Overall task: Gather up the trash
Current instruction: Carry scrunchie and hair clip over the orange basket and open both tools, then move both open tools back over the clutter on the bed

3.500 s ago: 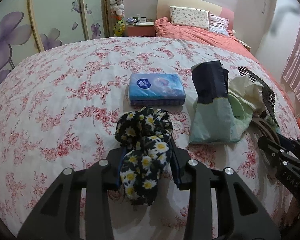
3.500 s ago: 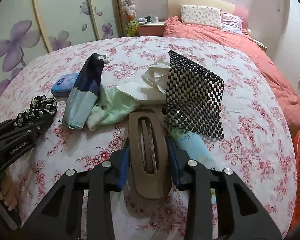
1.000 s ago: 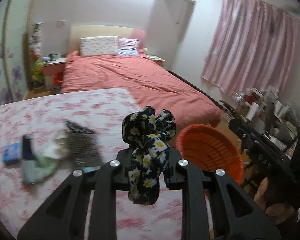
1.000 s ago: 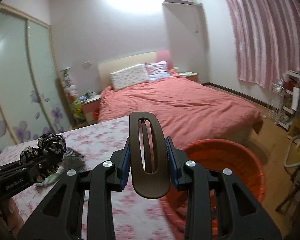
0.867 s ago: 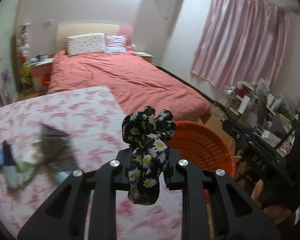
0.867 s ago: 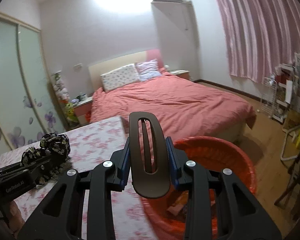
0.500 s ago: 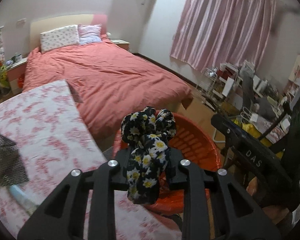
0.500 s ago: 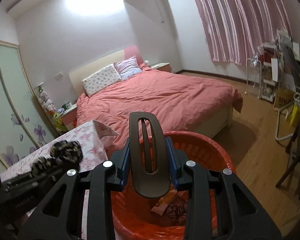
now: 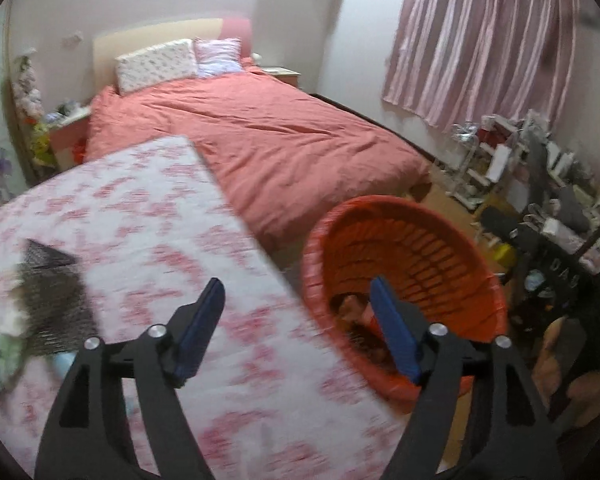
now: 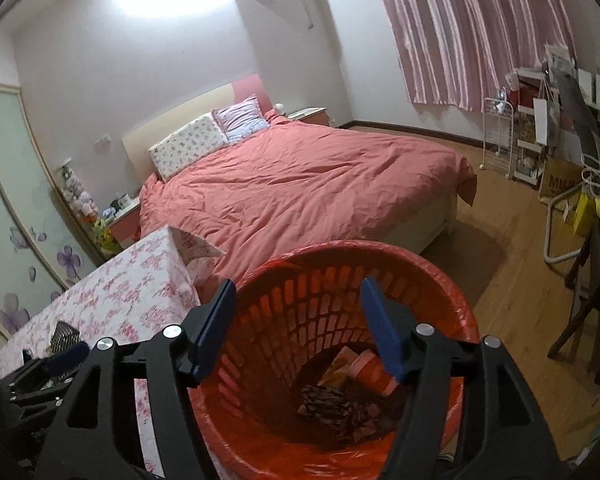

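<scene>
Orange basket [image 10: 340, 280], one, under two opening, empty grippers.

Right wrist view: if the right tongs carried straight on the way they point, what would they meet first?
Probably the orange basket: the right tongs, opening and empty, aim into its mouth, so likely its inner wall or the trash at the bottom. Depth is unclear.

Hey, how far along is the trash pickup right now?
Partly done. Several items lie at the bottom of the orange basket. The left gripper and right gripper hold nothing, their jaws opening, the right one over the basket. Still left on the floral bedspread: a black mesh mat and a pale green cloth.
</scene>
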Demonstrator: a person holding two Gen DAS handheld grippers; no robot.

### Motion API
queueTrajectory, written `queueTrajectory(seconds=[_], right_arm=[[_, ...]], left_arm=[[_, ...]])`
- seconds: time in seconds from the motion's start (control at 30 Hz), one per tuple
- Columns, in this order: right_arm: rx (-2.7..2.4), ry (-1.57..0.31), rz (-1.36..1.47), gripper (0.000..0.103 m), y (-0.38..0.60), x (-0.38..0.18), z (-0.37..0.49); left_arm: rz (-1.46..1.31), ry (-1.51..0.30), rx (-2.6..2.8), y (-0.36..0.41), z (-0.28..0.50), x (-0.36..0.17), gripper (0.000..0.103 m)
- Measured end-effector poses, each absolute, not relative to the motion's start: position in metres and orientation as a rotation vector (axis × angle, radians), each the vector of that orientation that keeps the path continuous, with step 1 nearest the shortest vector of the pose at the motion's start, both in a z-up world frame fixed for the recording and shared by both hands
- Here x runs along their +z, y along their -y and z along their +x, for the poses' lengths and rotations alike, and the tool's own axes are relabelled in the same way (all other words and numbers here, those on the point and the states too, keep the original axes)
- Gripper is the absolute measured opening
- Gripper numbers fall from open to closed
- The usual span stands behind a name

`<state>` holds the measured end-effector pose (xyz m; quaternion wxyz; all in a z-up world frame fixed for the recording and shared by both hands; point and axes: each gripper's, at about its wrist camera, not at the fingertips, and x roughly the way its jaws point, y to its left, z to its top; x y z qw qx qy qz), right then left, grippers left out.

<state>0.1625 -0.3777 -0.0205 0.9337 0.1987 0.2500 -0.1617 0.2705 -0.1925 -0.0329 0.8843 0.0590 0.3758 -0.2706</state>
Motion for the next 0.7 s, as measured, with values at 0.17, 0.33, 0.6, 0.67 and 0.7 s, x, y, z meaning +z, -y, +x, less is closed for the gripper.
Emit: queueTrajectory(seconds=[0.17,0.33,0.6,0.67,0.7], right_arm=[[-0.287,-0.525,0.336,0.073,0.347,-0.012,0.172],[-0.224,-0.552,0.271,0.074,0.312,-0.010,0.182],[-0.097,-0.622,0.186,0.074,0.247,-0.020,0.198],[-0.068,-0.639,0.168,0.074,0.231,-0.024,0.202],[-0.052,-0.648,0.157,0.074,0.222,-0.026,0.204]], left_arm=[[0.172,-0.754,-0.426,0.136,0.266,-0.036,0.084],[0.132,-0.773,-0.302,0.070,0.266,-0.042,0.087],[0.060,-0.763,-0.101,-0.034,0.268,-0.044,0.087],[0.033,-0.760,-0.057,-0.057,0.271,-0.045,0.086],[0.015,-0.758,-0.036,-0.068,0.273,-0.046,0.086]])
